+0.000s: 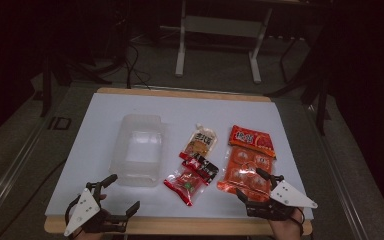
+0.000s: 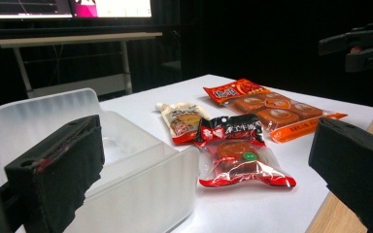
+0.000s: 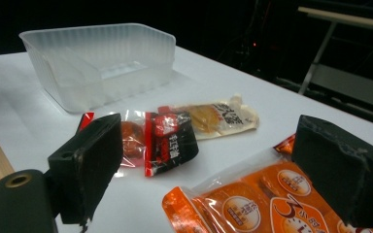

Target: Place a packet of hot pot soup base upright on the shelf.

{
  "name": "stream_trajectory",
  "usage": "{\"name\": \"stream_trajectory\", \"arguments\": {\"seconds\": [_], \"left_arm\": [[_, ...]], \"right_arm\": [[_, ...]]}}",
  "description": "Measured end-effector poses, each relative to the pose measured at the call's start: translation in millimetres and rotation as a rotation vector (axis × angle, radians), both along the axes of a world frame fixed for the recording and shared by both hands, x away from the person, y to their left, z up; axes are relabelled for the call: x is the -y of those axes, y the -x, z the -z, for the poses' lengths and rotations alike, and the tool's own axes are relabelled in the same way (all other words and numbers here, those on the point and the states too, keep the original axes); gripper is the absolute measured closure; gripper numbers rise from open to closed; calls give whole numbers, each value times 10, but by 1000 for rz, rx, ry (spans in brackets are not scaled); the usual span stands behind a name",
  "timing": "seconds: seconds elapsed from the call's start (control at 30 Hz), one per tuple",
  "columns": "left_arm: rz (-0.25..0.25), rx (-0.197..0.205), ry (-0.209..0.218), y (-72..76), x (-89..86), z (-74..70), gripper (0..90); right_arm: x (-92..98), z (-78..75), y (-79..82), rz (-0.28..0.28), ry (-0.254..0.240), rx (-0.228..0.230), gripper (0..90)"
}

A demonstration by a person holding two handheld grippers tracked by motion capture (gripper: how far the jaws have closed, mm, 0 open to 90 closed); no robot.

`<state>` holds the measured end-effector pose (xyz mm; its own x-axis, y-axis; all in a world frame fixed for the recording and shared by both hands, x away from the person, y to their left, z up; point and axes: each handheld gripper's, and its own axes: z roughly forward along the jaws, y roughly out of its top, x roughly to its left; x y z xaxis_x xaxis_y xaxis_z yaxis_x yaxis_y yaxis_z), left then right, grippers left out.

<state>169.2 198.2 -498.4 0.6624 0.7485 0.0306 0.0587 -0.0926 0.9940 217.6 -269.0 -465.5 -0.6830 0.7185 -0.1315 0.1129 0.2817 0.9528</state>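
Observation:
Three snack packets lie on the white table (image 1: 105, 115): a beige pouch (image 1: 200, 140), a red and black packet (image 1: 192, 177) and a large orange packet (image 1: 247, 160). A clear plastic container (image 1: 137, 150) stands to their left with nothing in it. My left gripper (image 1: 121, 195) is open at the front edge, just in front of the container (image 2: 126, 160), and the red and black packet (image 2: 238, 155) lies ahead of it. My right gripper (image 1: 252, 185) hovers open over the near end of the orange packet (image 3: 252, 204), with nothing held between its jaws.
The table's wooden front edge (image 1: 180, 226) runs between my hands. Beyond the far edge stands a metal table frame (image 1: 220, 30) on dark floor, with cables to its left. My right gripper (image 2: 359, 46) appears at the upper right of the left gripper view.

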Motion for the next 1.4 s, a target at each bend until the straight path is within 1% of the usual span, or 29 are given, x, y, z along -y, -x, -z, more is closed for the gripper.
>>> {"name": "stream_trajectory", "arguments": {"seconds": [0.13, 0.2, 0.33, 0.4, 0.53, 0.57, 0.63, 0.67, 0.77, 0.83, 0.93, 1.0, 1.1, 1.2, 1.27, 1.3, 1.37, 1.4], "left_arm": [[6, -3, -2, -5, 10, 5, 0], [6, -4, -5, -4, 14, 6, 0], [8, -2, -12, -2, 16, 5, 1], [11, -2, -10, -1, 18, 5, 0], [17, -9, -13, 3, 28, 2, 0], [19, -12, -13, 4, 30, 1, 0], [25, -18, -9, 6, 33, -2, 1], [28, -18, -8, 6, 35, -2, 0], [28, -20, -11, 7, 41, -2, 0], [28, -20, -15, 7, 44, -1, 1], [28, -16, -20, 7, 47, -1, 0], [31, -18, -21, 6, 49, -1, 0], [30, -19, -23, 5, 52, 0, 0], [26, -14, -20, 4, 49, 0, 0], [25, -14, -19, 5, 45, 0, 1], [24, -14, -19, 5, 45, 0, 1], [22, -13, -17, 5, 43, 0, 1], [23, -15, -16, 4, 40, 0, 1]], "right_arm": [[-19, 1, 4, 4, 16, 2, 114], [-15, -1, 1, 5, 17, -1, 115], [5, -18, -6, -8, -1, -12, 115], [9, -26, -5, -9, 0, -8, 115], [-6, -112, 28, -28, 9, 14, 113], [-6, -112, 28, -28, 9, 14, 113], [-30, -167, 42, -42, 19, 26, 111], [-37, -192, 51, -51, 12, 35, 111], [-55, -263, 59, -64, -5, 33, 110], [-58, -313, 57, -69, -4, 35, 110], [-37, -406, 38, -61, -17, 46, 110], [-10, -474, 27, -53, -25, 64, 110], [30, -570, -6, -41, -30, 87, 110], [71, -661, -50, -38, -42, 95, 108], [100, -712, -101, -43, -50, 90, 108], [111, -732, -121, -34, -53, 91, 108], [131, -771, -175, -43, -54, 74, 107], [137, -788, -193, -36, -49, 80, 107]]}}
